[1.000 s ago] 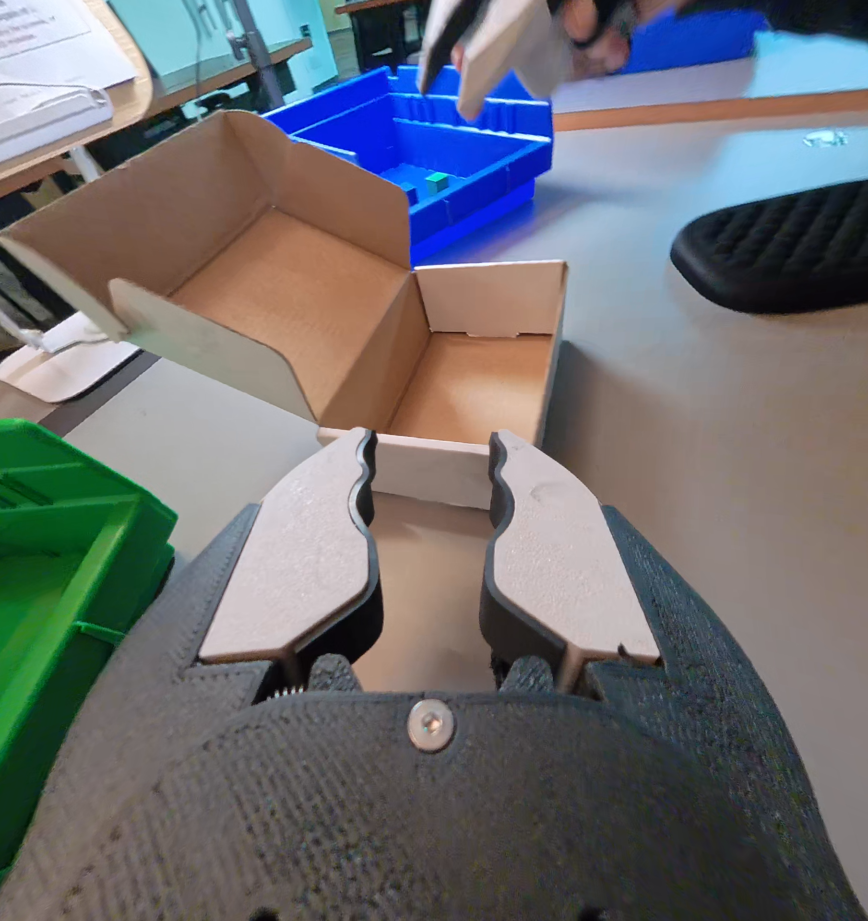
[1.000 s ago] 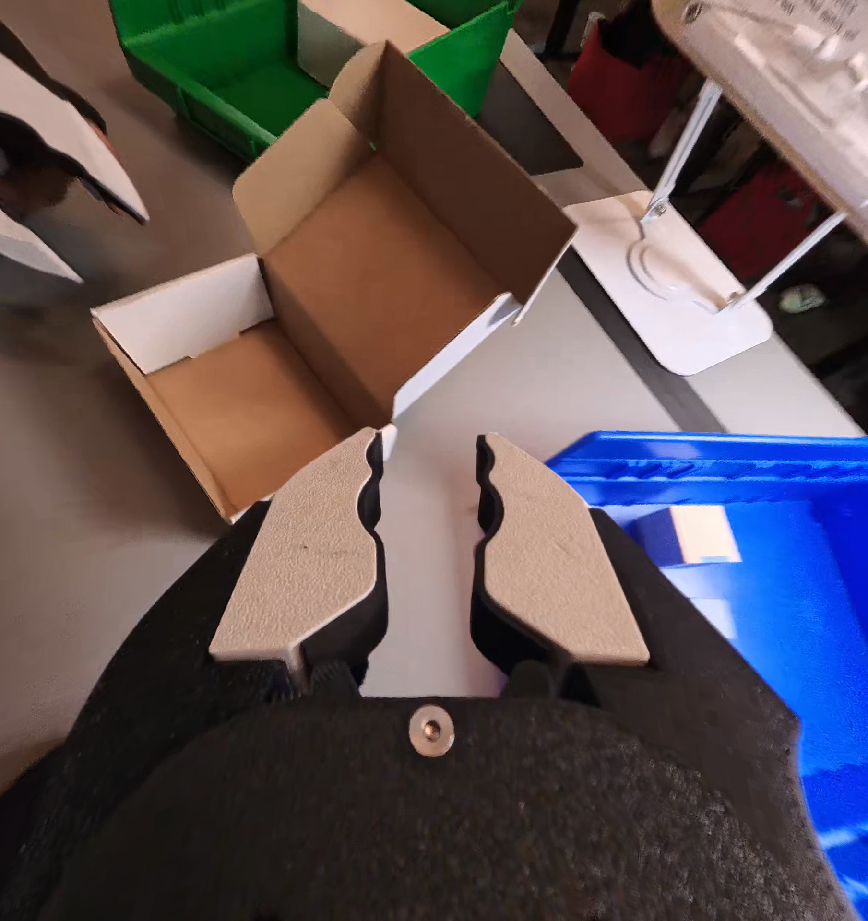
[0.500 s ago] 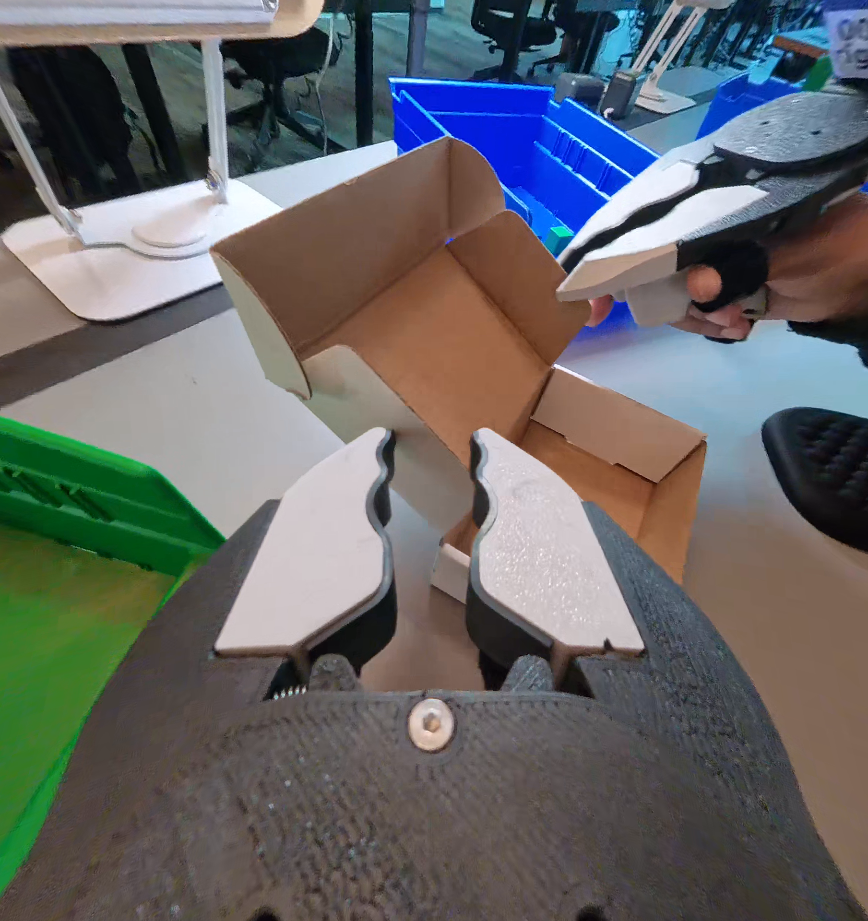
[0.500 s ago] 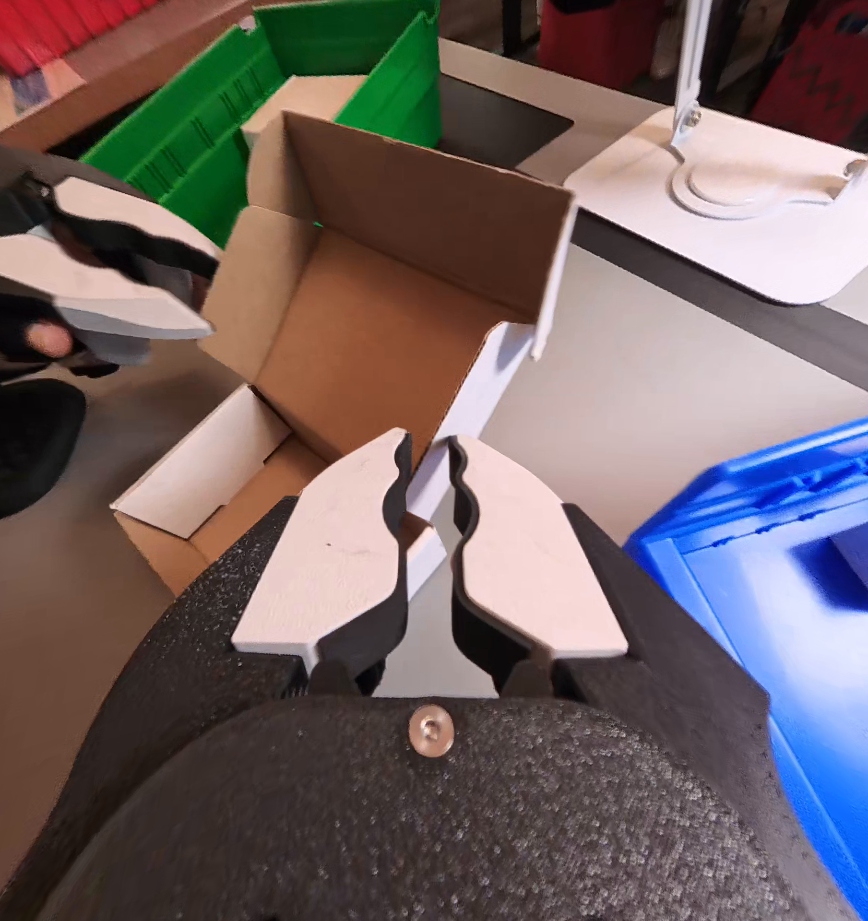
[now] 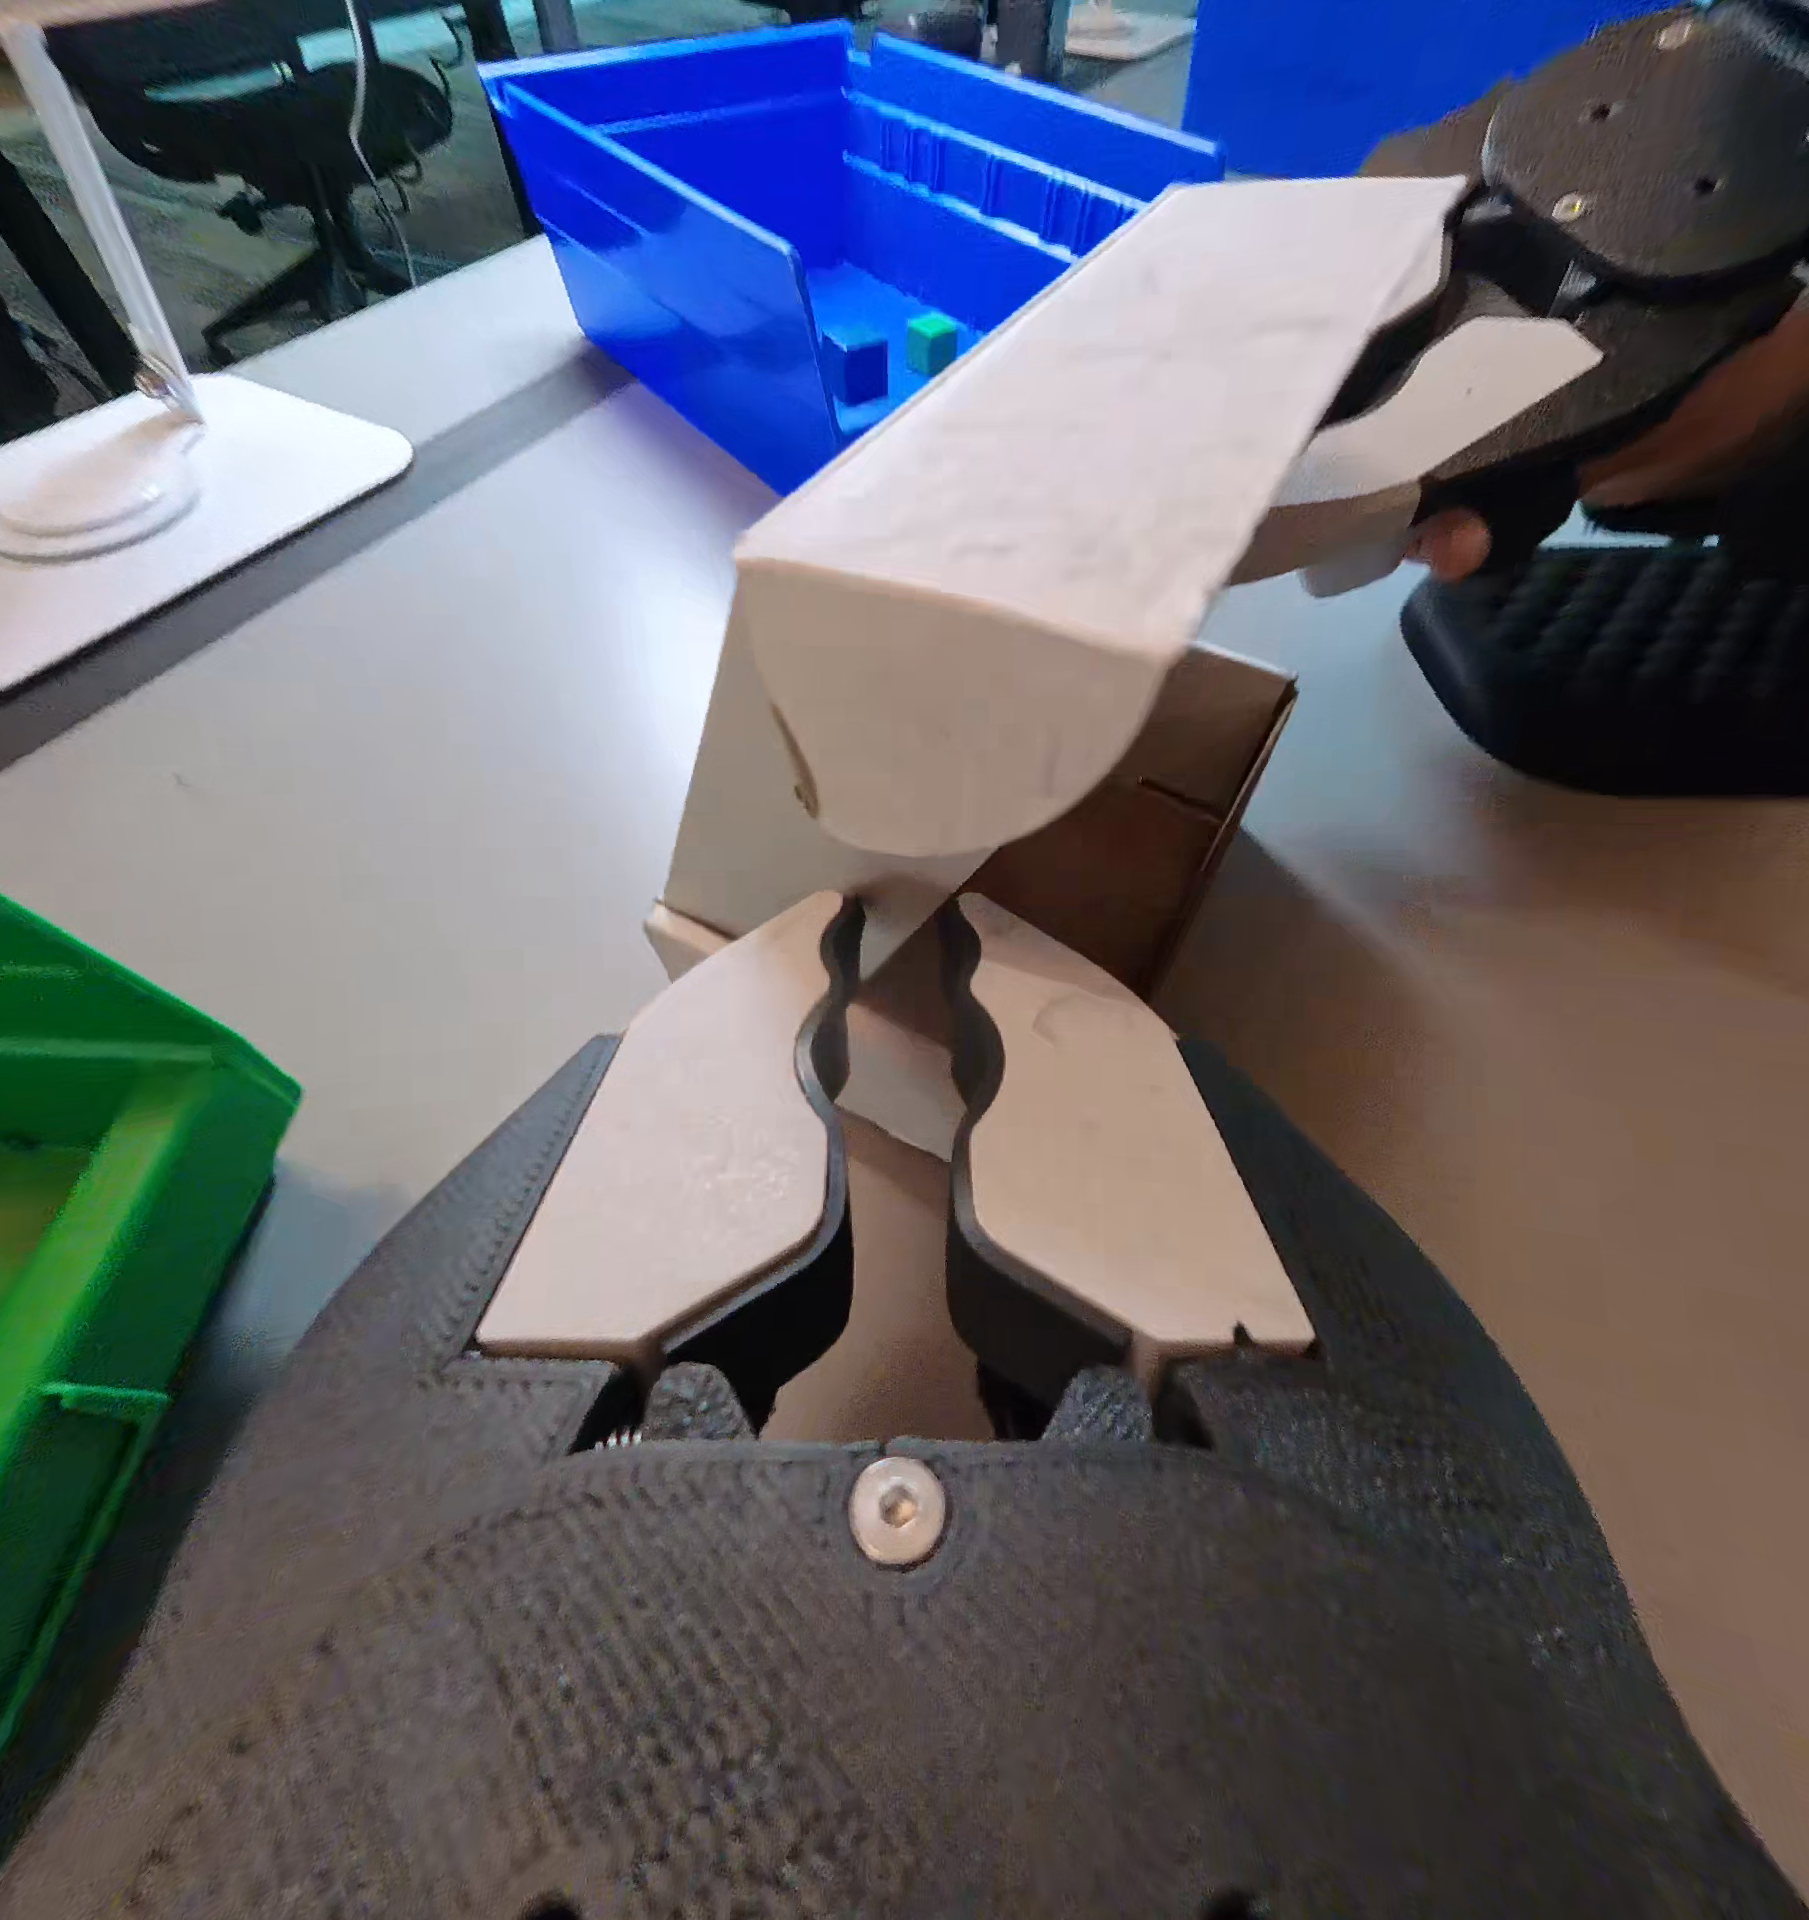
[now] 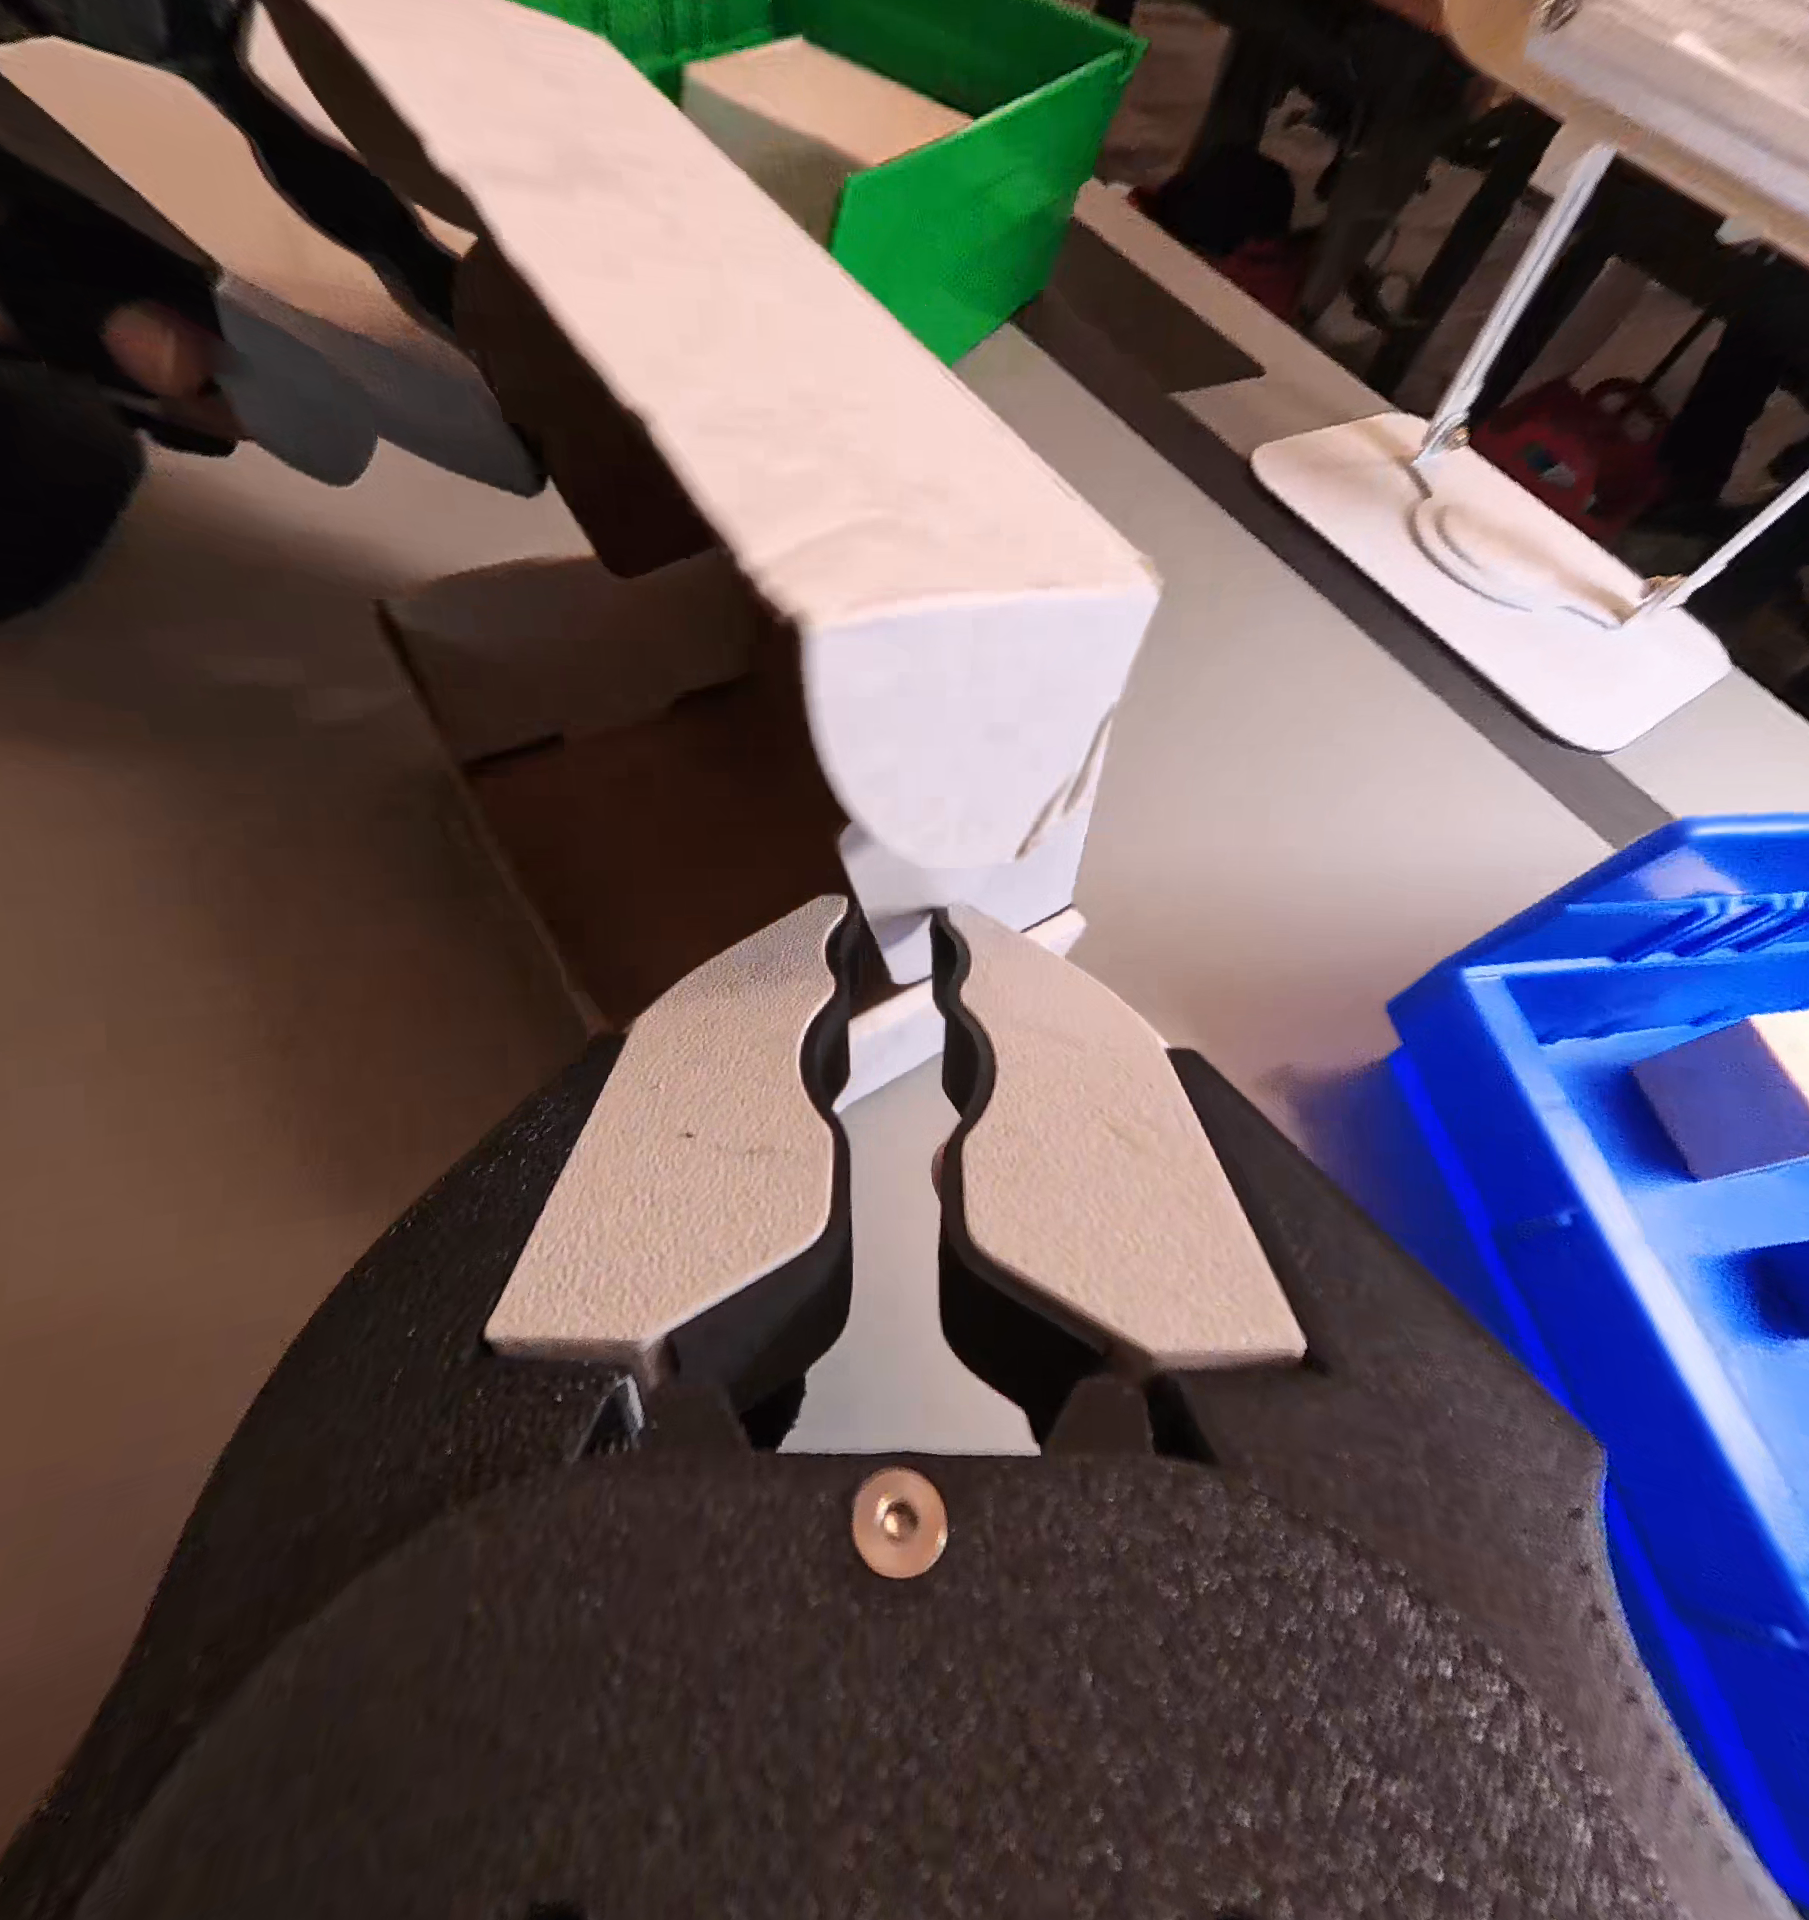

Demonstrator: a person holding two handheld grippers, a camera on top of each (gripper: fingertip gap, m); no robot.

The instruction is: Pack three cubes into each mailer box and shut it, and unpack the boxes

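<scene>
Cardboard mailer box (image 5: 1035, 540) lid tilted between both narrowly parted tongs

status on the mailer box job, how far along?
Done: a white box sits in the green bin; whether packed, can't tell. In hand: left gripper and right gripper each pinch an end of the lid, partway down over the mailer box. Left: shut it; a blue cube and green cube lie in the blue bin.

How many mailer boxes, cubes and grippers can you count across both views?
Mailer boxes: 2 (half-shut box; second box in the green bin)
Cubes: 2 (blue cube; green cube)
Grippers: 2 (left gripper; right gripper)
Total: 6
</scene>
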